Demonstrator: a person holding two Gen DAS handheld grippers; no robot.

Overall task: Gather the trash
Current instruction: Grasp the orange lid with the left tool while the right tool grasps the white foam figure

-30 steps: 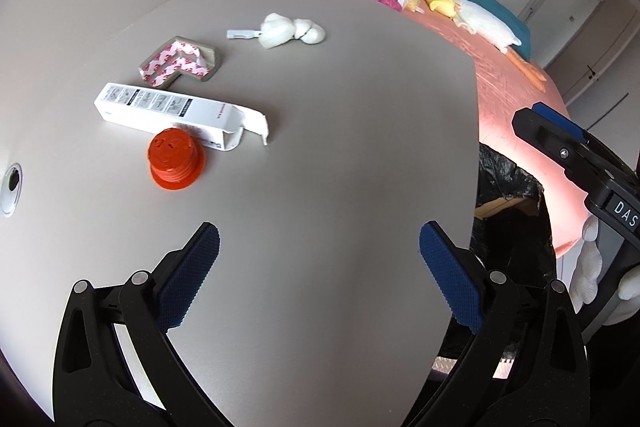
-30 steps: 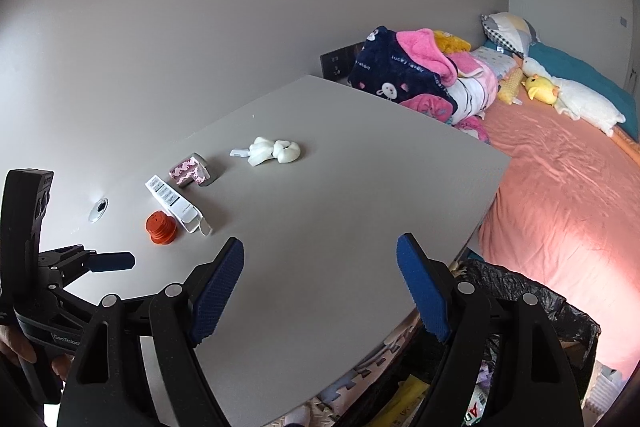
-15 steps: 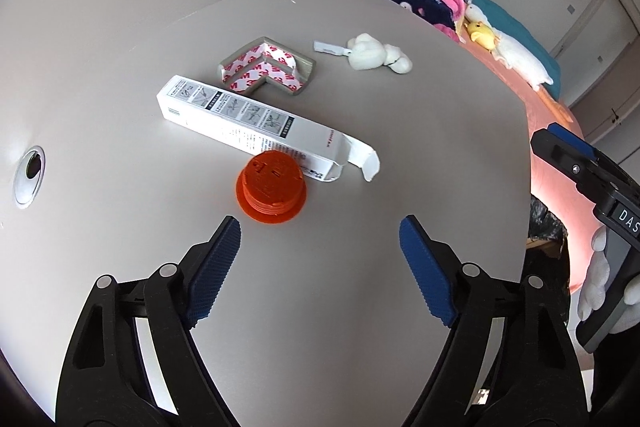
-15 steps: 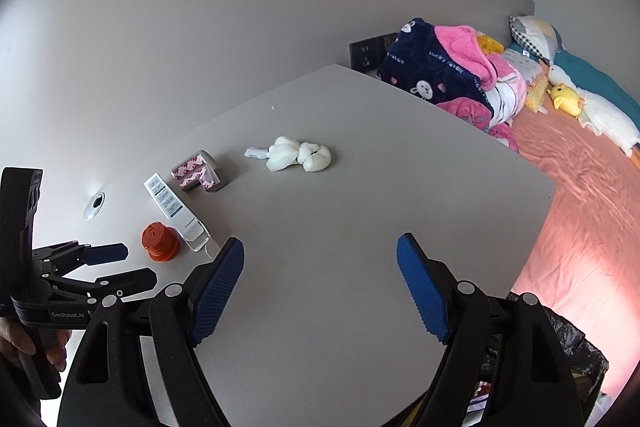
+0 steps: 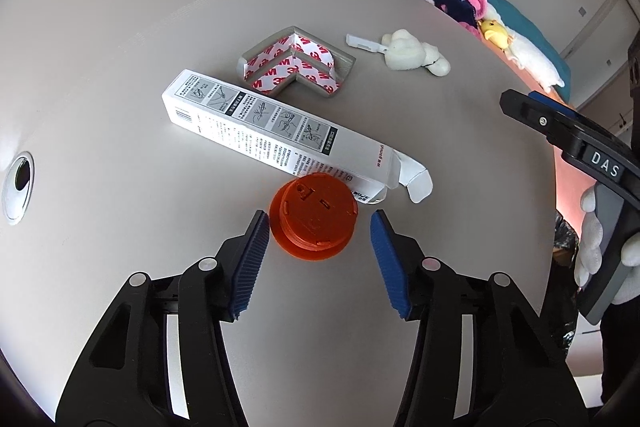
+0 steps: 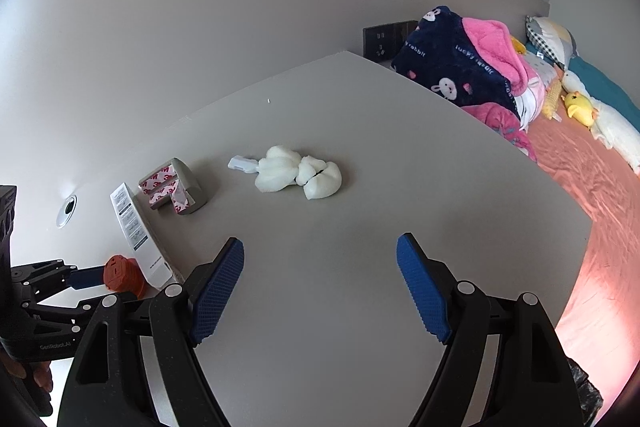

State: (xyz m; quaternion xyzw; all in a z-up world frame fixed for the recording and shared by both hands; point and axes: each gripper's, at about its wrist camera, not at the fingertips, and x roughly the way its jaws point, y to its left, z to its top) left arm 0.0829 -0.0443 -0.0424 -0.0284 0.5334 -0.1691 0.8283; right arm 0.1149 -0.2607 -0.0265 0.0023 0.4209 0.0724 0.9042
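Note:
An orange plastic cap (image 5: pixel 314 217) lies on the grey table (image 5: pixel 120 27), touching a long white carton (image 5: pixel 280 135) with an open flap. My left gripper (image 5: pixel 316 223) is open with a finger on either side of the cap, not touching it. Behind lie a grey corner guard with red-white tape (image 5: pixel 298 65) and white foam pieces (image 5: pixel 412 55). My right gripper (image 6: pixel 320 255) is open and empty above the table, short of the foam pieces (image 6: pixel 298 173). The cap (image 6: pixel 120 275), the carton (image 6: pixel 136 231) and the left gripper (image 6: pixel 92 277) show at its lower left.
A round cable hole (image 5: pixel 18 181) sits at the table's left. A black trash bag (image 5: pixel 564 267) hangs past the table's right edge. A bed (image 6: pixel 592 171) with blankets, pillows and plush toys lies beyond the table. Wall sockets (image 6: pixel 388 37) are at the far corner.
My left gripper has advanced to the orange cap, and its fingers have narrowed around it. My right gripper has moved forward over the table toward the foam pieces.

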